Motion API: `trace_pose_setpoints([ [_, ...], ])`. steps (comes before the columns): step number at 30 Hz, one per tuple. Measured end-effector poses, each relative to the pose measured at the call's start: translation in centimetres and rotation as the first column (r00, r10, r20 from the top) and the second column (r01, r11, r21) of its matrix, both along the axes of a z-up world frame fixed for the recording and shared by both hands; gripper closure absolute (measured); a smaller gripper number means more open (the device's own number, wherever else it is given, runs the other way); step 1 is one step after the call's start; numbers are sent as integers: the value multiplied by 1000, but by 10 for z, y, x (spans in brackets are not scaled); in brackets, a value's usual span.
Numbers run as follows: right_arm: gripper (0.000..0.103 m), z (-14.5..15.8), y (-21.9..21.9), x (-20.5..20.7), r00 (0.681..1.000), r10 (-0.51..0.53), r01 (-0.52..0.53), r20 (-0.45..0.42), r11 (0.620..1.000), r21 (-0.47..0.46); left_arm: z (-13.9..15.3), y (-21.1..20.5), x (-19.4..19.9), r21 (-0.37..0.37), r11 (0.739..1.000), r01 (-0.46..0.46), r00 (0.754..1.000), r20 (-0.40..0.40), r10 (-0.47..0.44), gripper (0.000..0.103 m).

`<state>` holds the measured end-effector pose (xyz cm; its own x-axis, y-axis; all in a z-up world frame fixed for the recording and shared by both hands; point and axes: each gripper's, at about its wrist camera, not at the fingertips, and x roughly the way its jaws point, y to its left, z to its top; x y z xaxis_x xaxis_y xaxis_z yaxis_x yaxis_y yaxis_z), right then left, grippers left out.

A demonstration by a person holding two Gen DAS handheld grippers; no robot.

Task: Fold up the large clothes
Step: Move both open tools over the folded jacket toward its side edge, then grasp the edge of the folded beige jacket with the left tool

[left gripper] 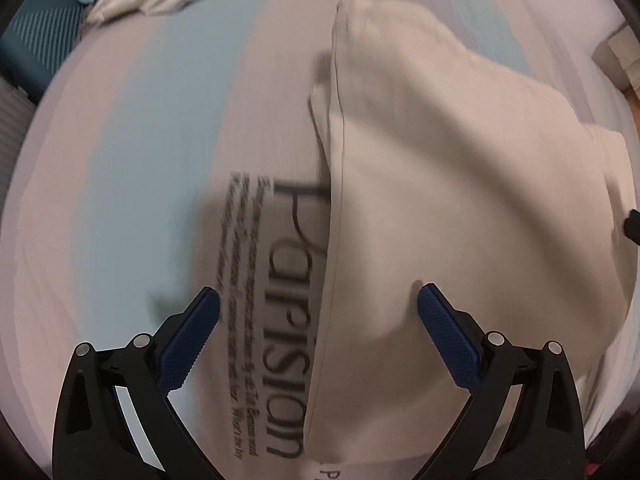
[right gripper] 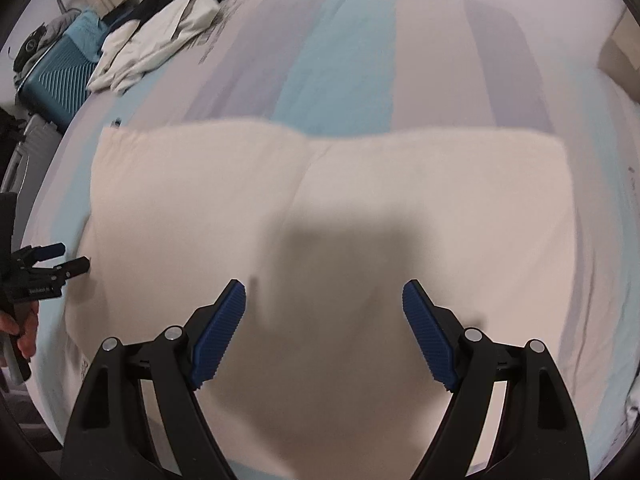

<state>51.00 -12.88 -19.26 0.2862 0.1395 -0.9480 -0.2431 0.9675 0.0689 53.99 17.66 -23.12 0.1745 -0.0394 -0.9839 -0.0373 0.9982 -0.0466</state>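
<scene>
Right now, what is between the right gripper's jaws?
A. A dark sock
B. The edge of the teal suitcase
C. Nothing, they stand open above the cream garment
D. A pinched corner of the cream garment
C: the right gripper has its jaws spread wide with nothing between them, and the flat cream garment lies untouched below on the striped bedsheet.

Bedroom, striped bedsheet (right gripper: 340,52), suitcase (right gripper: 56,80), clothes pile (right gripper: 152,40)

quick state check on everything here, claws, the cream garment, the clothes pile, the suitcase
left claw: open, empty, over the garment's edge
right claw: open, empty, above the garment
cream garment: folded, flat on the striped sheet
clothes pile: crumpled, unfolded
suitcase: shut
</scene>
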Motion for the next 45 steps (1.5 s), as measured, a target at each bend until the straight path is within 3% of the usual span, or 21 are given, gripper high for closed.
trace_pose_setpoints([
  [4, 26, -22, 5, -2, 1000, -17, 16, -8, 999, -43, -11, 5, -1, -67, 998, -16, 1000, -8, 15, 6],
  [9, 25, -45, 7, 5, 997, -58, 55, -48, 997, -53, -17, -1, 11, -51, 998, 41, 999, 7, -40, 5],
  [16, 25, -66, 9, 10, 993, -87, 82, -83, 995, -57, -25, 3, 31, -83, 991, 102, 995, 15, -101, 5],
  [18, 25, -68, 10, 9, 993, -84, 80, -81, 995, -53, -27, 8, 33, -125, 986, 106, 994, 23, -103, 5],
  [22, 25, -69, 9, 5, 995, -74, 72, -70, 997, -38, -33, 20, 36, -261, 961, 94, 996, 28, -90, 7],
  [27, 24, -72, 10, 2, 995, -73, 71, -64, 997, -29, -32, -2, 37, -330, 927, 178, 984, 40, -175, 21],
  [31, 24, -74, 6, 3, 996, -71, 70, -61, 997, -25, -30, -16, 40, -406, 893, 194, 980, 47, -192, 24],
  [36, 24, -74, 2, -8, 996, -69, 68, -59, 997, -23, -38, 4, 41, -415, 887, 203, 979, 53, -199, 37],
  [41, 24, -72, -5, -12, 996, -69, 68, -61, 998, -16, -46, 20, 34, -470, 863, 185, 982, 48, -184, 34],
  [45, 24, -72, -6, -13, 996, -63, 62, -56, 998, -11, -42, -8, 35, -390, 898, 205, 978, 57, -198, 40],
])
